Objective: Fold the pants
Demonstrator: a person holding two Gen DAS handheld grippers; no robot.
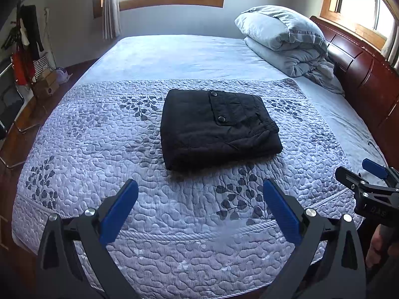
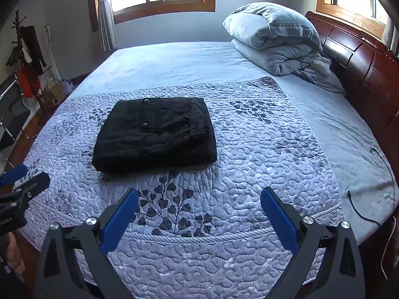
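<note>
Both jaws stand wide apart and hold nothing: we see the left gripper (image 1: pixel 200 186) and right gripper (image 2: pixel 199 195) above the near bed edge. Largest, the bed (image 1: pixel 179 54) with wooden headboard (image 1: pixel 361 67); then the quilted coverlet (image 1: pixel 99 149), open on all sides; a rolled duvet (image 1: pixel 286 39); centrally, the folded black pants (image 1: pixel 217 129).

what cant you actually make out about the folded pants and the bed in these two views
- Black pants: layers underneath, hidden by the top fold in both wrist views.
- Cable: its far end, cut off by the right wrist view's edge.
- Clothes rack: items too small and dark in the left wrist view.
</note>
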